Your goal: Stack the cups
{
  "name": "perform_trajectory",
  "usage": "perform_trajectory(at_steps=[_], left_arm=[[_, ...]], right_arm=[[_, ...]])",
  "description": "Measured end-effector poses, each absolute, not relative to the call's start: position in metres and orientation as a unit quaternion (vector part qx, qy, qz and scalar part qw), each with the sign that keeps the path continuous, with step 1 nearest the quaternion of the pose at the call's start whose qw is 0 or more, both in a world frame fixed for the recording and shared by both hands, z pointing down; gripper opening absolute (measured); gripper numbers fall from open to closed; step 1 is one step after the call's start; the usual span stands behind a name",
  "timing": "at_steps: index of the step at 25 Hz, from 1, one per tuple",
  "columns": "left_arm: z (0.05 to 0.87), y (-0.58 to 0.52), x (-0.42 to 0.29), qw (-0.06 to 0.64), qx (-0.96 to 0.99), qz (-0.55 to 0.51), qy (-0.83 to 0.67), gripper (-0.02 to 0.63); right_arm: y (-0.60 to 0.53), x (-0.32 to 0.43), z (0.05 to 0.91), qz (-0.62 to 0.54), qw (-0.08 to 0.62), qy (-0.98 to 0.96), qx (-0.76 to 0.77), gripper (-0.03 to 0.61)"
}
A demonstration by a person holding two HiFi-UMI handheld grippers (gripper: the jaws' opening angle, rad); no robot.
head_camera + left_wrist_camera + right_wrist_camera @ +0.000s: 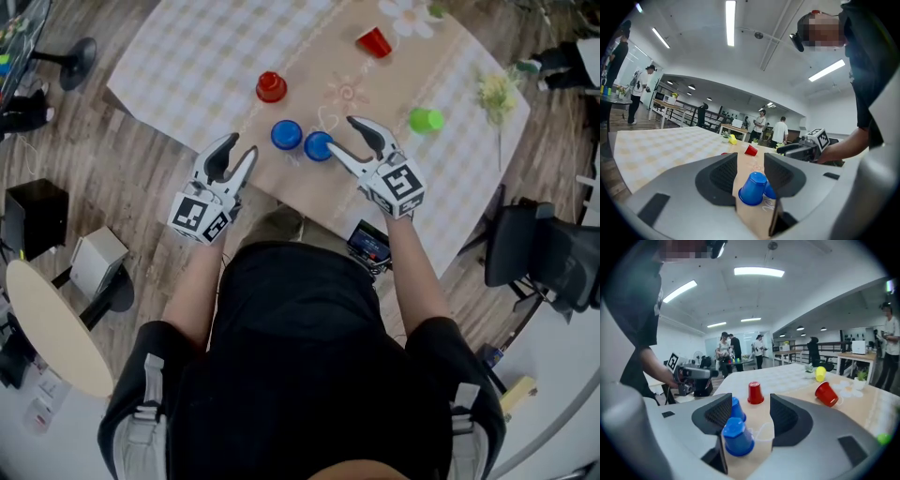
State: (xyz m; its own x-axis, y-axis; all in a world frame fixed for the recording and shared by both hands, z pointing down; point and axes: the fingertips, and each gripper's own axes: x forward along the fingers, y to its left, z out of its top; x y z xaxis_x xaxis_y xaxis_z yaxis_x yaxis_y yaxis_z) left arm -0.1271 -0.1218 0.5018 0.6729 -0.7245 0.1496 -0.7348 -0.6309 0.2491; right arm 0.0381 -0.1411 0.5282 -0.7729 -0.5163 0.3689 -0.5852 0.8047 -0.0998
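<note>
Cups, five, none stacked, on the checked tablecloth (187, 66) in the upper frame.
- Left gripper (240, 148): jaws apart, empty, at the near table edge.
- Standing red cup (271, 86): mouth down.
- Left blue cup (287, 135) and right blue cup (319, 145): mouth down, side by side.
- Right gripper (342, 136): jaws spread, nothing clamped, just beside the right blue cup.
- Tipped red cup (374, 41): top of frame.
- Green cup (426, 120): on its side.

Step, as judged: first pickup. The next move calls for closing on a blue cup and lifting it over its neighbour.
</note>
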Motion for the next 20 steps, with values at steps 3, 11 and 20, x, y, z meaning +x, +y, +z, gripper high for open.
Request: perform_trajectory(at_steps=[3,11,20], left_arm=[[0.505,-0.125,-0.127,0.148,0.902,0.017,-0.404,0.161],[0.503,-0.138,-0.125,0.156,0.898,0.020,-0.411,0.161],[0.516,-0.145,-0.124,0.173,0.891,0.036,-0.418,0.161]], right_arm=[[-0.179,0.073,0.501,0.087,0.136,-0.921,0.355,0.262],[-0.311,0.157,0.522,0.090,0.153,-0.851,0.494,0.270],[-0.373,0.172,0.605,0.143,0.241,-0.825,0.491,0.291]])
